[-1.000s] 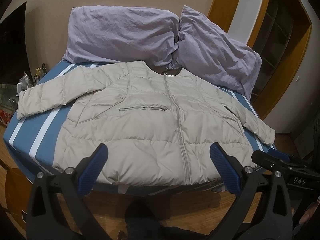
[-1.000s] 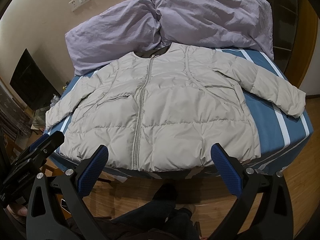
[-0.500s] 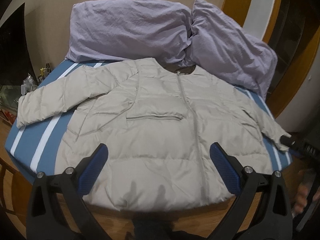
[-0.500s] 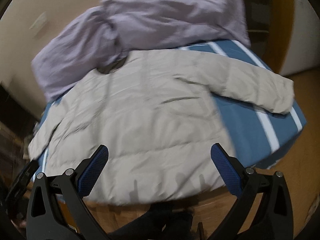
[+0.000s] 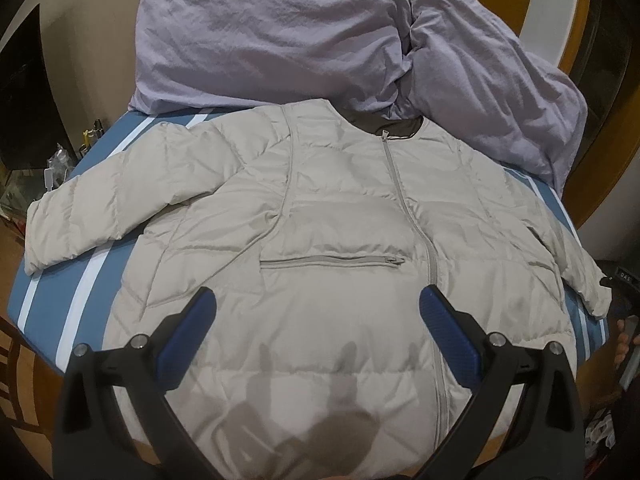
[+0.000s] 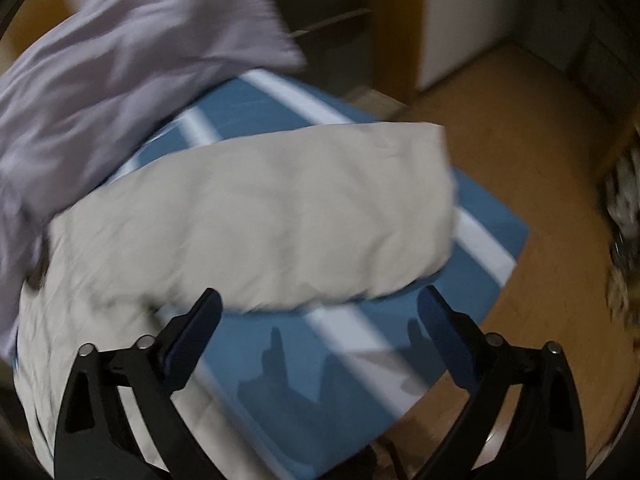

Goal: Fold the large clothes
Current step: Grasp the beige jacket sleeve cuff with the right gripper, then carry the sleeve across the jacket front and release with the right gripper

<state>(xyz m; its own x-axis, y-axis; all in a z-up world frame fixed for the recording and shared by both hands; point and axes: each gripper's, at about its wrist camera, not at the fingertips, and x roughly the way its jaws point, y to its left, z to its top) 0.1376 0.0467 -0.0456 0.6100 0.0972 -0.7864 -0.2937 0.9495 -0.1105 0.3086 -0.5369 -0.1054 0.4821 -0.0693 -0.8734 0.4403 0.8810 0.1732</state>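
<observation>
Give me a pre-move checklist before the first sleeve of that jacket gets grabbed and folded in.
1. Jacket lies flat, front up, zipped: ok.
2. Right gripper jaws wide apart with nothing between them, though they have just been closing slightly: ok.
3. Right gripper lined up on the sleeve near the bed's corner: the sleeve lies just ahead of the jaws, not between them: not ok yet.
4. Left gripper open over the jacket's lower front, empty: ok.
5. Other sleeve spread on the striped bedsheet: ok.
6. Pillows clear of the sleeves: cannot tell; they crowd the collar.
</observation>
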